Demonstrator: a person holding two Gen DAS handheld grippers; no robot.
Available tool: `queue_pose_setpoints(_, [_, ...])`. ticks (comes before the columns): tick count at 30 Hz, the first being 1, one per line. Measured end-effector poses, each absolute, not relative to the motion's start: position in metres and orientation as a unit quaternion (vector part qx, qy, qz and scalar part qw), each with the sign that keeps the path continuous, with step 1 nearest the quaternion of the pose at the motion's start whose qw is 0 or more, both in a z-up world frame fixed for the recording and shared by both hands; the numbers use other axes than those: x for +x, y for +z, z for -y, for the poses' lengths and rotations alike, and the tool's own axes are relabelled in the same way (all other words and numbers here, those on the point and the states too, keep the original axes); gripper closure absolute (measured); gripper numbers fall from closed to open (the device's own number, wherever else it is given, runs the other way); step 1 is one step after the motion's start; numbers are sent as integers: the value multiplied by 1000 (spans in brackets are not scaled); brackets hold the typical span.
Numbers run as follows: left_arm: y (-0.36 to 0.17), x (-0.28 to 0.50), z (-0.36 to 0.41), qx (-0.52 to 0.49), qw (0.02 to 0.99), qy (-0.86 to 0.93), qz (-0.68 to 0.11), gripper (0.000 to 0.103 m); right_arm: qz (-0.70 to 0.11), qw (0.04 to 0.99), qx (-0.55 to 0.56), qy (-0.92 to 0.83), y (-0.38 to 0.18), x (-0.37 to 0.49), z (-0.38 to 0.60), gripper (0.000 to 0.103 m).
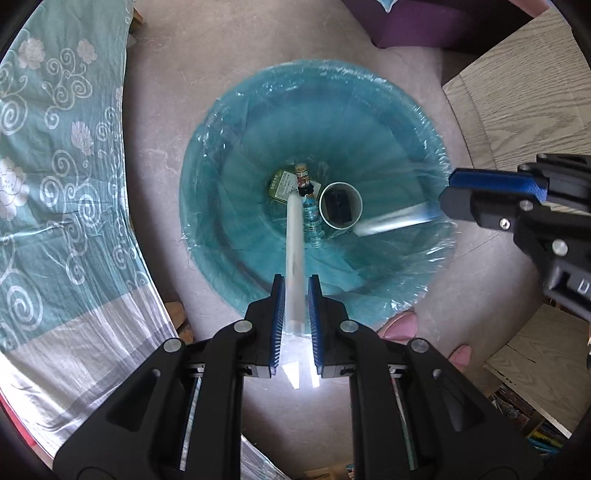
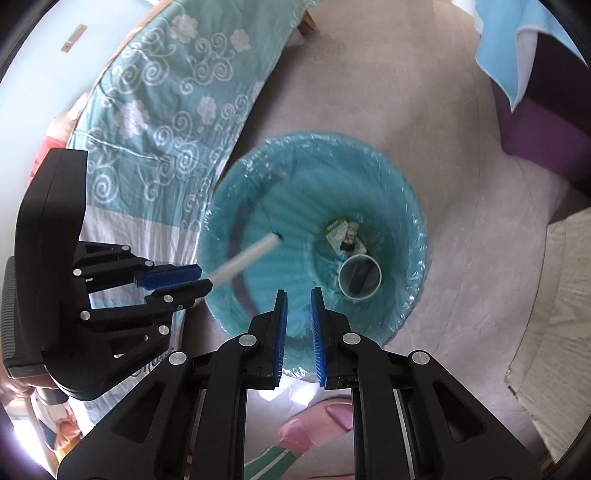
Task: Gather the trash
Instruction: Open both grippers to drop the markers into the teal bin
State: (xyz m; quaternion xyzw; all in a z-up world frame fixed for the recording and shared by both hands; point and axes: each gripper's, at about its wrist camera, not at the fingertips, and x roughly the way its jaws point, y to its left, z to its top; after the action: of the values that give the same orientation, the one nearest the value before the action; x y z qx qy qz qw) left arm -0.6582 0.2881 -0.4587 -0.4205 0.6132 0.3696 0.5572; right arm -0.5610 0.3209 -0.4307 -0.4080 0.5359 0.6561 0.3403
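A round bin lined with a teal bag (image 1: 258, 122) stands on the floor below both grippers. At its bottom lie a white cup (image 1: 340, 206), a green packet (image 1: 279, 184) and a small bottle (image 1: 310, 219). My left gripper (image 1: 296, 284) points straight down over the near rim, shut on a white stick (image 1: 294, 243) that reaches into the bin. My right gripper (image 1: 443, 195) hangs over the right rim. A blurred, see-through strip (image 1: 395, 219) sticks out of its tips. In the right wrist view its pads (image 2: 317, 325) stand close together over the bin (image 2: 402, 206), and the strip does not show.
A bed with a teal flowered cover (image 1: 62, 166) runs along the left. Wooden furniture (image 1: 517, 96) stands to the right and a purple seat (image 1: 424, 22) behind the bin. A person's pink slippers (image 1: 400, 325) are at the bin's near side.
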Motion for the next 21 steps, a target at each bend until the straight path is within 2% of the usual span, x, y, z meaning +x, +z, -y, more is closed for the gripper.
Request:
queue_pose_setpoints(2, [-464, -658, -290, -419, 555, 369, -617, 90, -544, 339, -405, 652, -437, -560, -319, 86])
queue_pose_setpoints(3, [-466, -658, -290, -422, 553, 368, -618, 84, -547, 339, -404, 650, -440, -560, -319, 80])
queue_pose_setpoints(4, [-468, -658, -291, -425, 548, 367, -619, 75, -549, 340, -403, 649, -441, -558, -317, 64])
queue_pose_setpoints(5, [-468, -659, -291, -423, 544, 374, -622, 55, -551, 341, -401, 648, -441, -557, -317, 58])
queue_pose_setpoints(6, [-464, -659, -291, -416, 543, 383, -621, 49, -550, 347, -396, 648, -439, -555, -317, 56])
queue_pose_setpoints(14, [-422, -679, -293, -455, 529, 434, -570, 46, -553, 370, -365, 652, -406, -532, -320, 53])
queue_pose_setpoints(21, [-360, -672, -292, -438, 548, 453, -550, 44, -516, 396, -332, 683, -323, -515, -330, 52])
